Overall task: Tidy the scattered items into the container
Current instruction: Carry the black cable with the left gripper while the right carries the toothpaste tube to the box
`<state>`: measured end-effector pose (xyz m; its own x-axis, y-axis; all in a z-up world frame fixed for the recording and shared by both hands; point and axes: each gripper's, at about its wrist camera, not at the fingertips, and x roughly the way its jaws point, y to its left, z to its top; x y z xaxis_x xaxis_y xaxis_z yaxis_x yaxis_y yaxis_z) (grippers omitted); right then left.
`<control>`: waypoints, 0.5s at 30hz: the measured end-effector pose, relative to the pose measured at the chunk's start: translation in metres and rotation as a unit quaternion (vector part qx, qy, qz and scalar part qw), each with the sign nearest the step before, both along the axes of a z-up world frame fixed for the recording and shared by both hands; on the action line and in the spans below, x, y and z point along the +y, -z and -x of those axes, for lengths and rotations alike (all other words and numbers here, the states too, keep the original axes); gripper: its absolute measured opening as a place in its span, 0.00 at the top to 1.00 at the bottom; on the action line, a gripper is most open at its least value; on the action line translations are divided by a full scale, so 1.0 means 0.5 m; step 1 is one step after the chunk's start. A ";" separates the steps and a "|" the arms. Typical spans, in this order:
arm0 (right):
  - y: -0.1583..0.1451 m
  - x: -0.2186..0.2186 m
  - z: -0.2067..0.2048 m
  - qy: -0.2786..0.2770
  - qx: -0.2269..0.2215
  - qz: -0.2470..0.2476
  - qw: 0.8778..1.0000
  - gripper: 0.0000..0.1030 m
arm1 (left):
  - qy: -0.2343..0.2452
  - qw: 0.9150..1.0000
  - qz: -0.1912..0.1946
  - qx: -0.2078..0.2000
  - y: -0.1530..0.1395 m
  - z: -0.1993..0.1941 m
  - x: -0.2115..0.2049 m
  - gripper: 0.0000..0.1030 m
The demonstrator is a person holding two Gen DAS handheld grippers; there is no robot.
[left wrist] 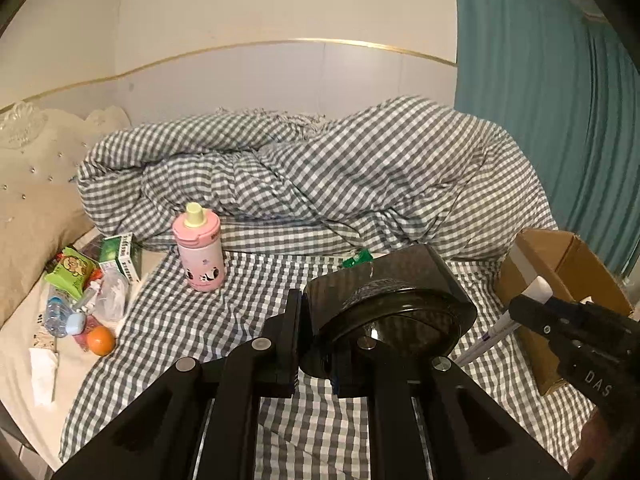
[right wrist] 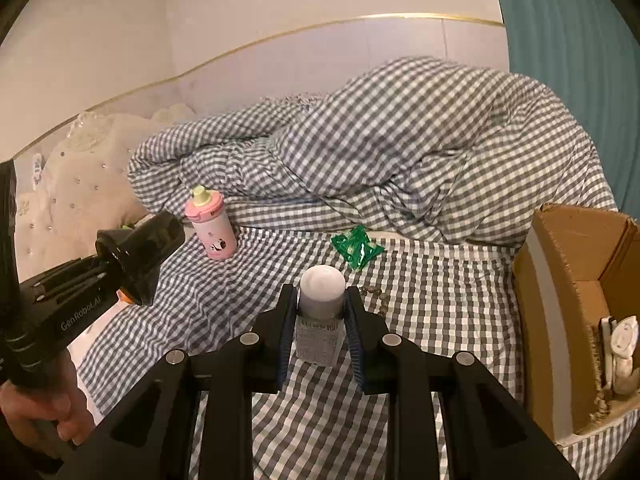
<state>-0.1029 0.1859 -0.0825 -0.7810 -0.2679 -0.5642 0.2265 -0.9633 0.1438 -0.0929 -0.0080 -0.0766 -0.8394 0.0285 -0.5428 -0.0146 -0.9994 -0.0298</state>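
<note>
Pinching a glossy black object (left wrist: 384, 308) by a thin edge, the left gripper (left wrist: 316, 344) has its jaws almost together; hard and slick, the piece looks liable to swivel. The right gripper (right wrist: 320, 316) clamps a small white-capped bottle (right wrist: 321, 304) at the neck, probably light and rigid. The cardboard box (right wrist: 576, 248) sits just right.

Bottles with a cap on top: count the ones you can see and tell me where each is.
3. The pink bottle stands on the checked sheet; the white-capped bottle sits between the right gripper fingers; a clear water bottle lies in the pile at the left. Others may be hidden there.
</note>
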 end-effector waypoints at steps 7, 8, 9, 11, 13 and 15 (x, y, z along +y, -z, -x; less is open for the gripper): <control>-0.037 0.015 -0.052 0.001 0.020 -0.001 1.000 0.77 | -0.010 1.000 -0.005 0.017 -0.026 -0.053 0.008 0.89; -0.041 0.018 -0.058 0.001 0.023 -0.001 1.000 0.77 | -0.011 1.000 -0.005 0.018 -0.029 -0.057 0.010 0.89; -0.045 0.021 -0.063 0.001 0.025 0.000 1.000 0.77 | -0.011 1.000 -0.005 0.019 -0.034 -0.061 0.011 0.89; -0.054 0.029 -0.071 0.001 0.029 0.001 1.000 0.77 | -0.012 1.000 -0.010 0.021 -0.041 -0.066 0.010 0.89; -0.064 0.038 -0.079 0.003 0.036 0.001 0.999 0.77 | -0.012 1.000 -0.015 0.024 -0.051 -0.069 0.013 0.89; -0.074 0.047 -0.088 0.007 0.042 0.002 0.999 0.77 | -0.009 0.999 -0.016 0.028 -0.059 -0.073 0.020 0.89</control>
